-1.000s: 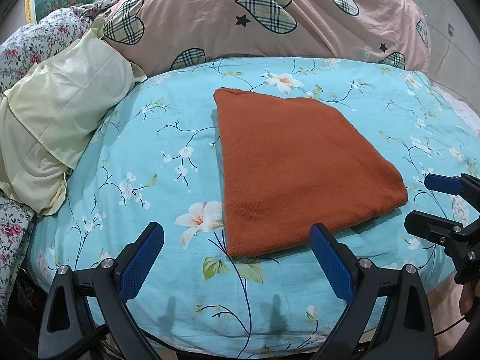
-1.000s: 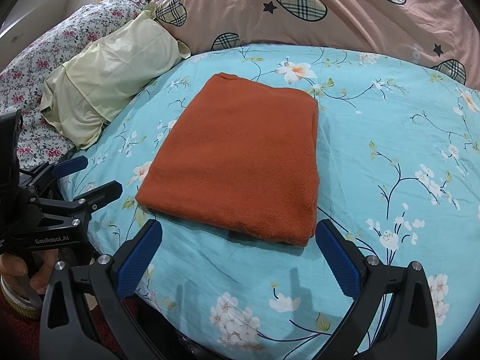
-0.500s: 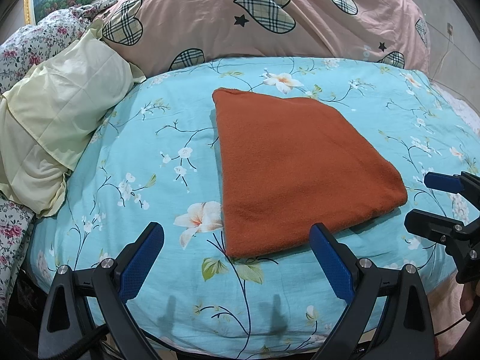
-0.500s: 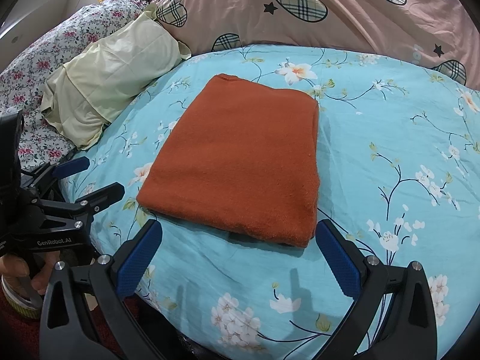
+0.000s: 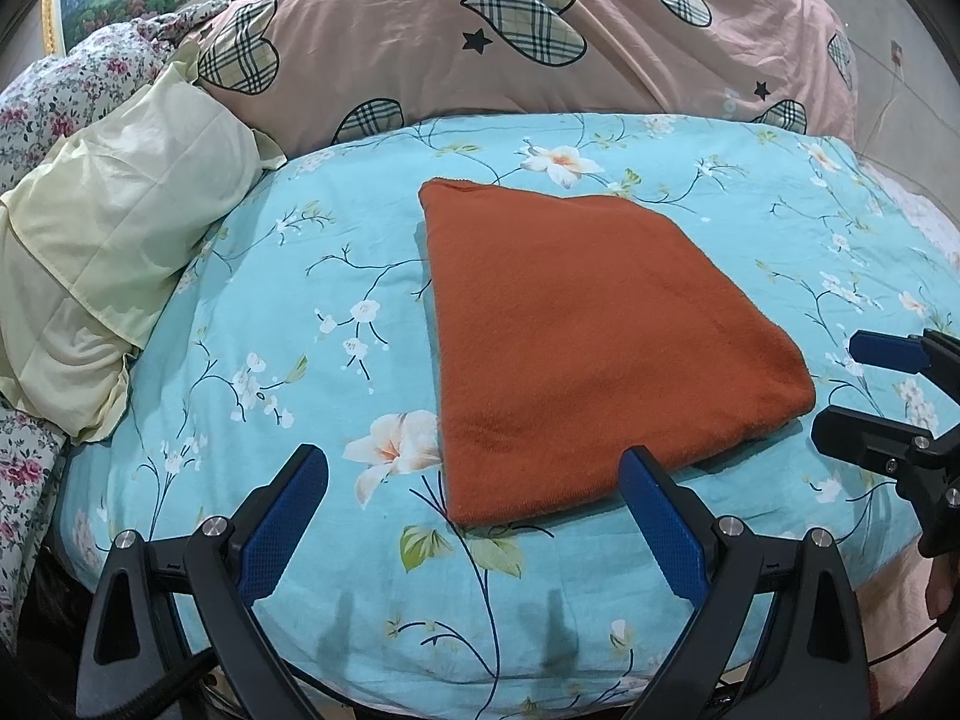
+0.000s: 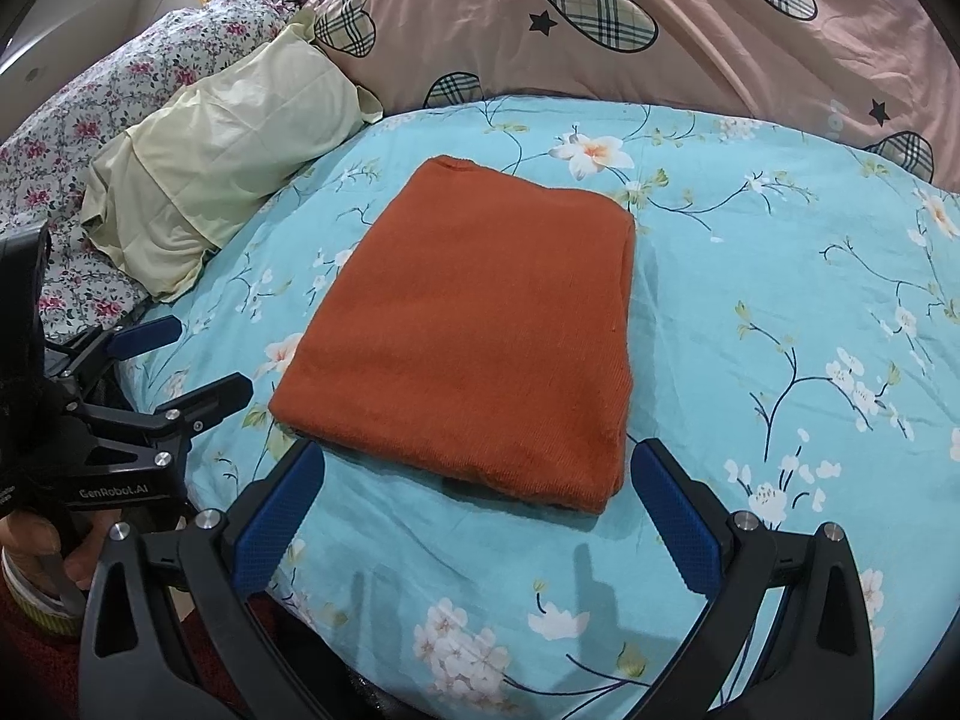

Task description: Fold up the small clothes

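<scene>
A rust-orange garment (image 5: 588, 348) lies folded into a flat rectangle on the light blue floral bedspread (image 5: 288, 312); it also shows in the right wrist view (image 6: 480, 330). My left gripper (image 5: 474, 480) is open and empty, just short of the garment's near edge. My right gripper (image 6: 477, 474) is open and empty, at the near edge on the other side. Each gripper shows in the other's view: the right one at the right edge (image 5: 858, 384), the left one at the left edge (image 6: 186, 360).
A pale yellow pillow (image 5: 102, 252) lies at the left of the bed. A pink quilt with plaid hearts (image 5: 540, 30) is piled along the back. A floral sheet (image 6: 108, 102) lies at the far left. The bed's front edge runs just under the grippers.
</scene>
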`<state>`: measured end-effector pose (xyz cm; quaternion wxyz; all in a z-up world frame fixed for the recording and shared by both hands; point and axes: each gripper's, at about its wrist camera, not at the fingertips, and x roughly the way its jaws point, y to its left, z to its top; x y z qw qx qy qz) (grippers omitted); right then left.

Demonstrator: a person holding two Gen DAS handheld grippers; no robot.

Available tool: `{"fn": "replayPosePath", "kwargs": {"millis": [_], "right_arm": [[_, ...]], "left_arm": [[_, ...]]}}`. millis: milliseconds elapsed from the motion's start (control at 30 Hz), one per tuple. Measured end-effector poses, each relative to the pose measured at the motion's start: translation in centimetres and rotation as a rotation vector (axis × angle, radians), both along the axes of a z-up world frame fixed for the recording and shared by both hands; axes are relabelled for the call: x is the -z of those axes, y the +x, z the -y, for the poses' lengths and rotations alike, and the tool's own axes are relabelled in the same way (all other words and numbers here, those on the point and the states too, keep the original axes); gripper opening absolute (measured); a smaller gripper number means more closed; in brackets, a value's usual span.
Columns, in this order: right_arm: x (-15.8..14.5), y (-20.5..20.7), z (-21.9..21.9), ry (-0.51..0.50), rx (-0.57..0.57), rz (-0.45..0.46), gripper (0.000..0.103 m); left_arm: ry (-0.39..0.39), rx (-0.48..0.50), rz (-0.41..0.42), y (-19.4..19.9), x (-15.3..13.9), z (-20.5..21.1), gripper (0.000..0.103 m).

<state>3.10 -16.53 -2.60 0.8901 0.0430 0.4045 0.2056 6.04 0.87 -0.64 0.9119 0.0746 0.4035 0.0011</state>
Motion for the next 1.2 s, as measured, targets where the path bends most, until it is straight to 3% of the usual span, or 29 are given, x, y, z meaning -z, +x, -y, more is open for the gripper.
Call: {"fn": "replayPosePath", "kwargs": {"millis": [767,1200], "right_arm": [[-0.1,0.6,0.2,-0.003,0.001,0.000,0.102],[0.1,3.9,1.0,0.001,0.002,-0.022,0.102]], "left_arm": [[0.008,0.027,-0.007,1.7,-0.4,0.7,0.099],[-0.004,0.015,0.008,3.9,-1.2,0.3,0.099]]}}
